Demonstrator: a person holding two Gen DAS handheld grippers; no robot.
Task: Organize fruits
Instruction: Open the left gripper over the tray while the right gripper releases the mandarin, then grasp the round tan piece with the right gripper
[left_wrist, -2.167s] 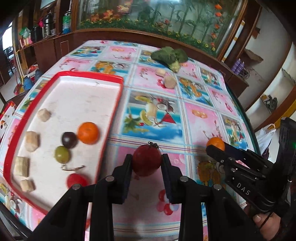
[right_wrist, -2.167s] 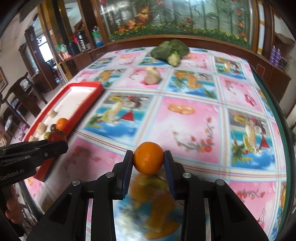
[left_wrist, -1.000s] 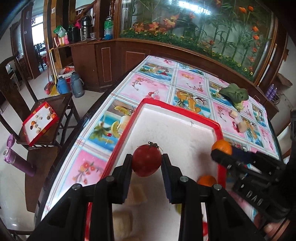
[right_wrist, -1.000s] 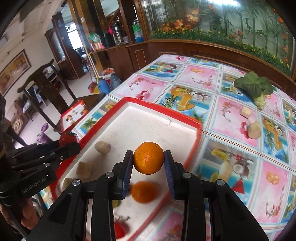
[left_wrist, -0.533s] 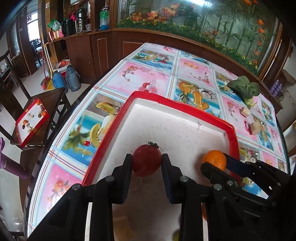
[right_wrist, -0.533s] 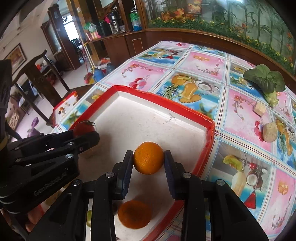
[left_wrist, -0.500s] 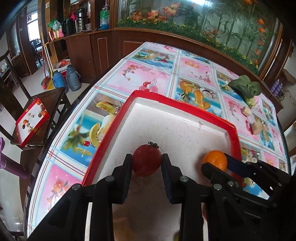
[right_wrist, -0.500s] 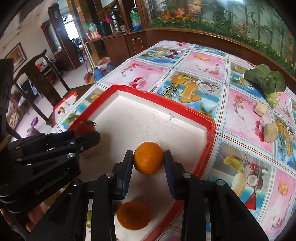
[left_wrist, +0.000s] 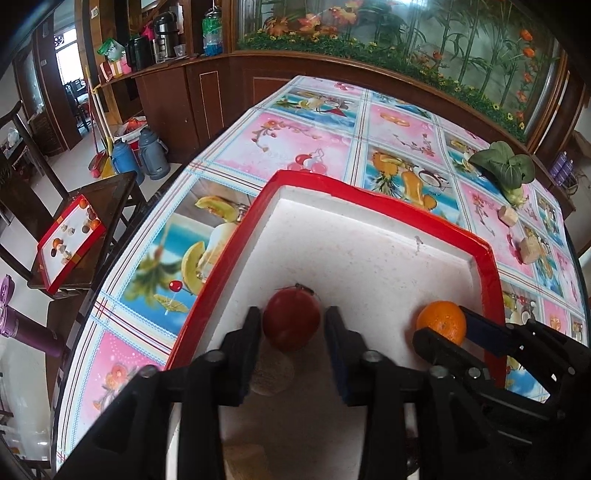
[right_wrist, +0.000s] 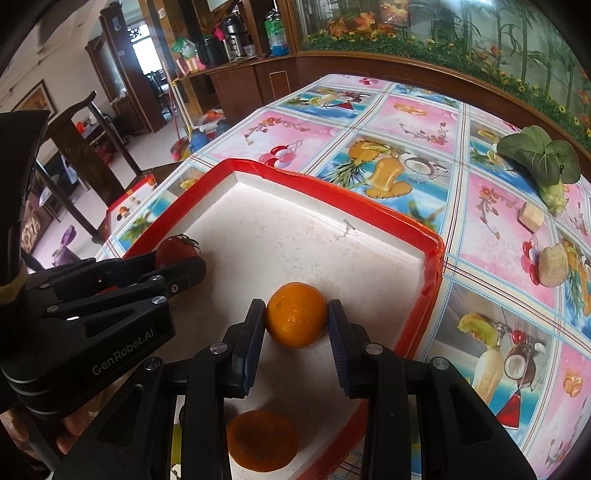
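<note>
Left hand-held gripper (left_wrist: 291, 325), jaws just spreading, frees the tomato (left_wrist: 291, 318); right hand-held gripper (right_wrist: 296, 320) pinches the orange (right_wrist: 296, 319). Risk: released round fruit rolling across the tray (left_wrist: 369, 192).

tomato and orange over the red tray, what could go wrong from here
The left gripper has just been opening around the tomato; once free, the round fruit may roll across the tray floor. The right gripper is shut on the orange near the tray's right rim, so on release it could bump that wall or roll into the second orange below it.
</note>
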